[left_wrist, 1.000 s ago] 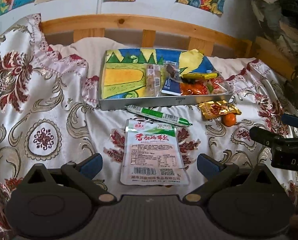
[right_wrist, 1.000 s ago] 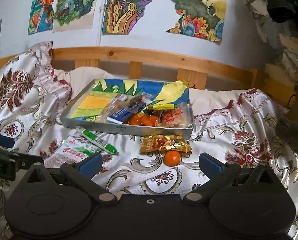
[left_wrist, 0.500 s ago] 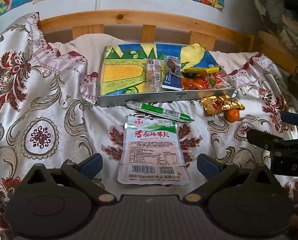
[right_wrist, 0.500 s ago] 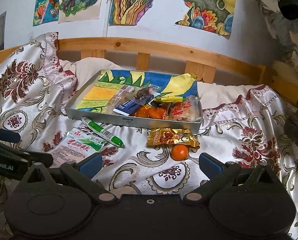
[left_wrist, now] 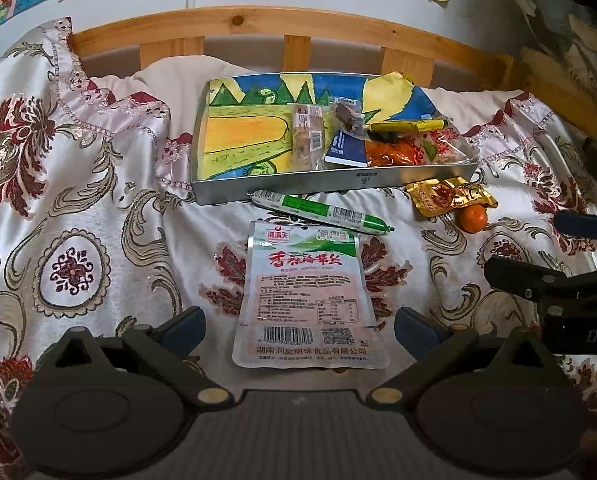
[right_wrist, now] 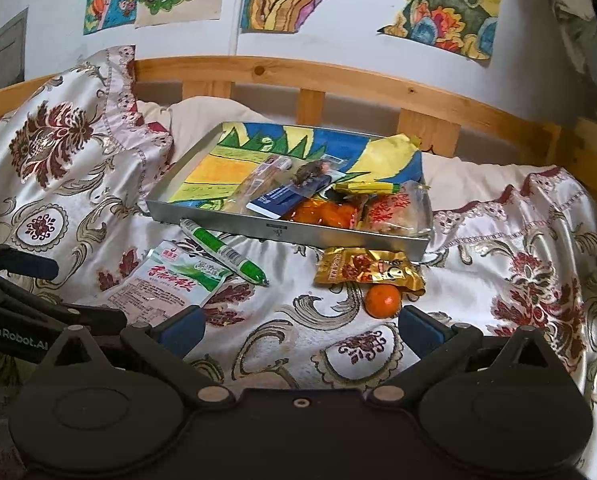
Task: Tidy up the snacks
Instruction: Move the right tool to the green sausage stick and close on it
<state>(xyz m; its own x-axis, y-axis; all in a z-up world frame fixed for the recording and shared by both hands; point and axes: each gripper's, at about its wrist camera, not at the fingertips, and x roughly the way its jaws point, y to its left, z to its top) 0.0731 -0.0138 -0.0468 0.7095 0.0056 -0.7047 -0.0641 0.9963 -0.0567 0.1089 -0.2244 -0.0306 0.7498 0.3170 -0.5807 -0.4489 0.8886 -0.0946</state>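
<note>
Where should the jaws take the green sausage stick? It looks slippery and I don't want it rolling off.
Probably grip the green sausage stick at mid-length, across its narrow width, coming down from above. It lies flat and slanted on the bedspread, just in front of the metal tray, so a side approach from the tray is blocked. The left gripper, open, is nearest.

Your left gripper (left_wrist: pixel 300 330) hangs low with its jaws spread wide and nothing between the blue pads (left_wrist: pixel 184 326). Your right gripper (right_wrist: pixel 300 330) sits level beside it, jaws equally wide and empty, blue pads (right_wrist: pixel 420 330) clear. Each gripper shows at the edge of the other's wrist view, so the two are side by side and apart, not touching.
</note>
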